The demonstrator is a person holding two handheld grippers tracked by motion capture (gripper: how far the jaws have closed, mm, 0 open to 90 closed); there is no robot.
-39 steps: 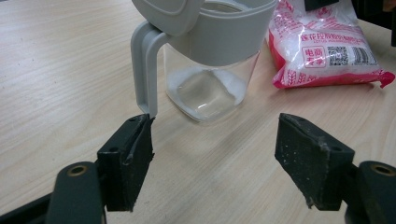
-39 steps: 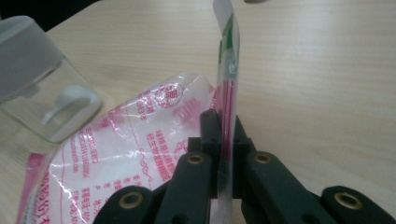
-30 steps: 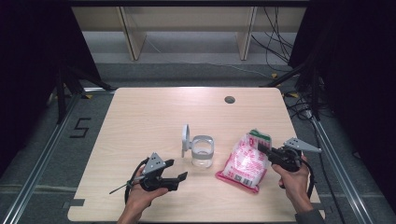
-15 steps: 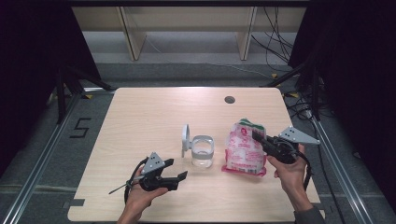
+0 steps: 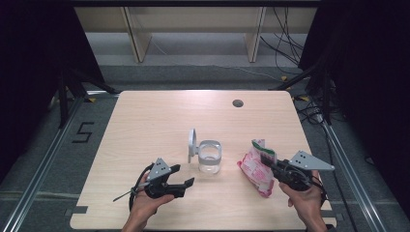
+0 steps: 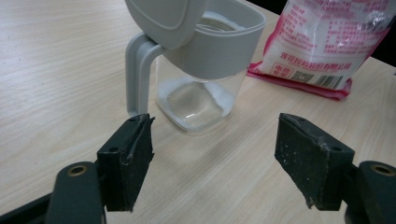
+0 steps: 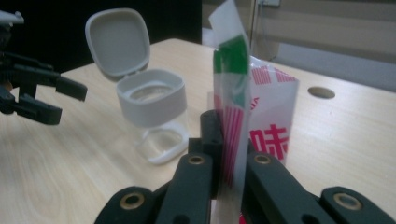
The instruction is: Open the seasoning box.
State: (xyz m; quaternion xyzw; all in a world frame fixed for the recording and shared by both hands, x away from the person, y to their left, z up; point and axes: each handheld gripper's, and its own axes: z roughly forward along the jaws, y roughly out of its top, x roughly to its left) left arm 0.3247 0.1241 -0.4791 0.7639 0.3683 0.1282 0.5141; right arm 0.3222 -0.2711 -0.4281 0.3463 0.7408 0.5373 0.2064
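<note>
Squeezing tight, the right claw (image 7: 227,154) has its two black jaws pinched on the top edge of the pink and white plastic bag (image 5: 256,166) with a green strip. That bag hangs from the jaws, with its bottom end near or on the pale wooden table (image 5: 154,121); I cannot tell if it touches. Just beside this claw, toward the other hand, stands the small clear jar with a grey rim (image 5: 210,155), and its grey flip lid (image 5: 192,141) is up and open. A little white stuff already lies in the bottom of the jar (image 6: 196,100).

On the far side of the jar waits the left claw (image 5: 186,186). Its jaws are spread wide with nothing between them, and they point at the jar, near it but not touching.

So the lid is open and the bag is picked up. I think what is left is to bring the bag over the jar, tip it and pour. The bag's mouth is not above the jar yet.
</note>
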